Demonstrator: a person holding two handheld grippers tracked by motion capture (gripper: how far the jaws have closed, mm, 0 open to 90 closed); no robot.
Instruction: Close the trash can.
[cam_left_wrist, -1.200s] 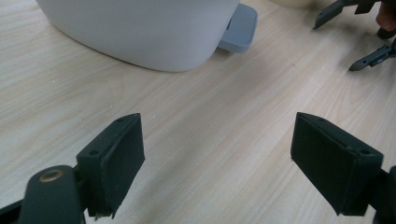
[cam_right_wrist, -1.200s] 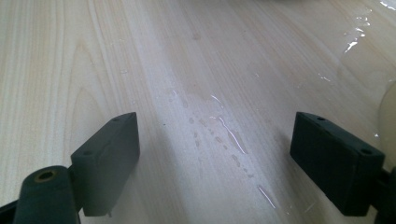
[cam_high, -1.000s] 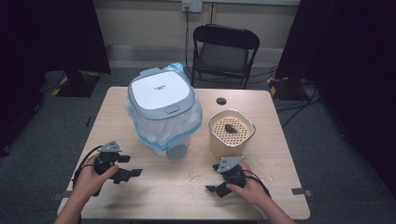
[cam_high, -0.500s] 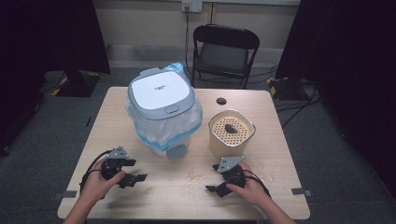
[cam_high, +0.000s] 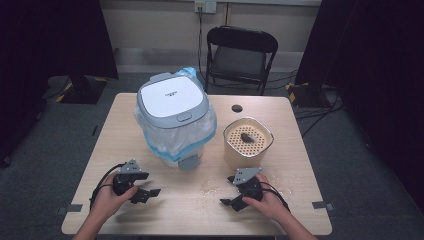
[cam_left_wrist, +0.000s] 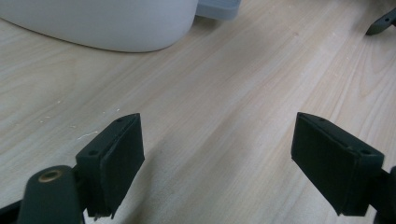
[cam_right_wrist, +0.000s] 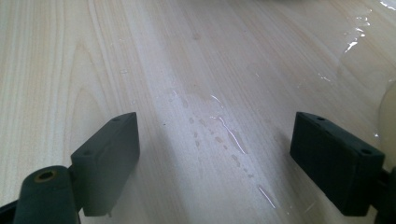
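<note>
Left gripper (cam_high: 142, 192) low over tabletop (cam_high: 115, 130), fingers (cam_left_wrist: 112, 161) spread wide, nothing between; white bin (cam_high: 174, 120) just beyond their tips. Right gripper (cam_high: 231, 200) likewise released, wet streaks (cam_right_wrist: 229, 135) between fingers; beige strainer pot (cam_high: 247, 142) close behind.

Black folding chair (cam_high: 242, 55) just behind table's (cam_high: 120, 130) far edge, approx centre. Dark round hole (cam_high: 237, 108) in tabletop nr that edge. Wall socket (cam_high: 205, 6) beyond table, w/ cord hanging. Grey carpet (cam_high: 50, 145) around table.

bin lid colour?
White lid with a grey-blue rim, clearest in the high view.
</note>
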